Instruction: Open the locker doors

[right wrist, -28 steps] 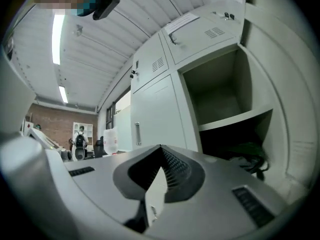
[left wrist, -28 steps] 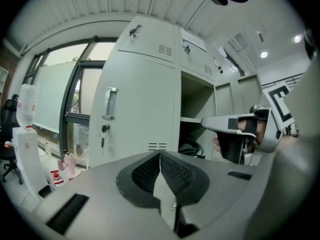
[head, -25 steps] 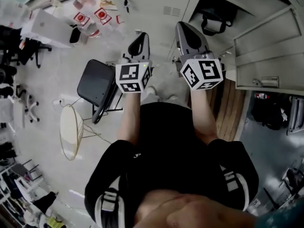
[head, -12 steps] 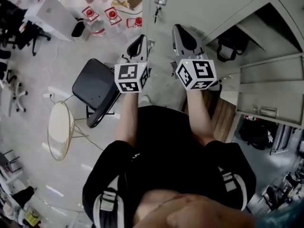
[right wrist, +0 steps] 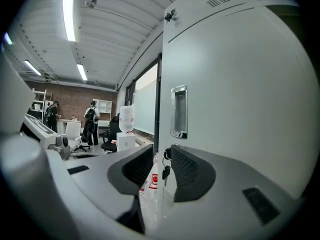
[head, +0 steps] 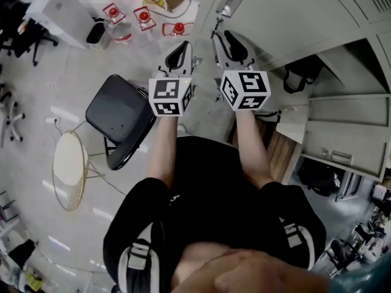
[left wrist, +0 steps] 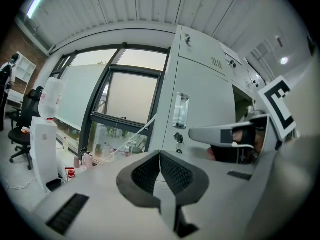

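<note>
A tall grey closed locker door (right wrist: 235, 84) carries a recessed handle (right wrist: 179, 111) and a lock with hanging keys (right wrist: 165, 173). My right gripper (right wrist: 161, 166) sits at the door's left edge. Its jaws are opening, with the keys hanging in the gap and no pad pressing on them. The head view shows that right gripper (head: 221, 38) just below the handle (head: 229, 5). My left gripper (left wrist: 160, 156) is shut on nothing, and it points at the same door's handle (left wrist: 181, 110) from further left. It floats left of the right one in the head view (head: 182, 46).
To the right, other locker doors (head: 342, 133) stand open, one compartment holding a black bag (head: 299, 75). A black chair (head: 116, 118) and a round wire-legged table (head: 67, 170) stand on the floor at left. A water dispenser (right wrist: 126, 129) and people (right wrist: 91, 116) are far off.
Both grippers have swung left along the lockers to the closed door. The open doors have slid toward the right of the head view.
</note>
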Available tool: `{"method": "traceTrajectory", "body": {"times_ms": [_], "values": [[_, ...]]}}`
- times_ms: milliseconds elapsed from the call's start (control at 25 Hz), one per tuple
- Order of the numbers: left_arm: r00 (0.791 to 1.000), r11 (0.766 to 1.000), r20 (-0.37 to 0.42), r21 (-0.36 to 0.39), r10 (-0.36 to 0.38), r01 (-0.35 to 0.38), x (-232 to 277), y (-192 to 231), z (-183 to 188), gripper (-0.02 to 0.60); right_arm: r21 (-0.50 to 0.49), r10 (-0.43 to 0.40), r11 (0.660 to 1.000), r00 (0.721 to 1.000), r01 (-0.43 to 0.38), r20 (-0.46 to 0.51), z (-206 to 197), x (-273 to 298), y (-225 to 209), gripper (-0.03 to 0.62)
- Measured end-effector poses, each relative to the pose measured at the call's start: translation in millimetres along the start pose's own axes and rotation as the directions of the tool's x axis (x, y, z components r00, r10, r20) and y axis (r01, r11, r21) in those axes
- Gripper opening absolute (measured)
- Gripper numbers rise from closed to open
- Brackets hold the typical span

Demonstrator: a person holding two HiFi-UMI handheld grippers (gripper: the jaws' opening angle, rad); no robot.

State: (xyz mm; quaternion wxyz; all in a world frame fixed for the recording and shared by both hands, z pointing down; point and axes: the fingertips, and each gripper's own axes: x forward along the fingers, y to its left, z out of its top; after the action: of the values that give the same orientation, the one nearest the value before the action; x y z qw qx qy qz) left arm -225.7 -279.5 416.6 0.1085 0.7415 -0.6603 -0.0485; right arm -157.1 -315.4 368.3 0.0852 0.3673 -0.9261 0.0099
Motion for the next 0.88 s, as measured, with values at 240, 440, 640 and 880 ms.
{"method": "traceTrajectory", "body": {"times_ms": [240,440,640,880], "values": [[1.0,1.0,-0.006,-0.016,-0.025,0.025,13,8,-2,0.011,-0.035,-0.059,0.998,0.996,0.056,-0.067,-15,25,-4,0.114],[0.998,0.998,-0.013,-0.015,-0.056,0.056,21,6,-4,0.011,-0.071,-0.108,0.992,0.989,0.101,-0.099,-23,33,-10,0.114],[0.997,0.997,-0.013,-0.023,-0.074,0.073,26,5,-5,0.011,-0.078,-0.12,0.991,0.988,0.112,-0.1,-21,37,-11,0.114],[0.996,0.995,-0.004,-0.038,-0.091,0.091,29,6,0,0.011,-0.065,-0.142,0.989,0.984,0.136,-0.11,-20,42,-12,0.107]]}}
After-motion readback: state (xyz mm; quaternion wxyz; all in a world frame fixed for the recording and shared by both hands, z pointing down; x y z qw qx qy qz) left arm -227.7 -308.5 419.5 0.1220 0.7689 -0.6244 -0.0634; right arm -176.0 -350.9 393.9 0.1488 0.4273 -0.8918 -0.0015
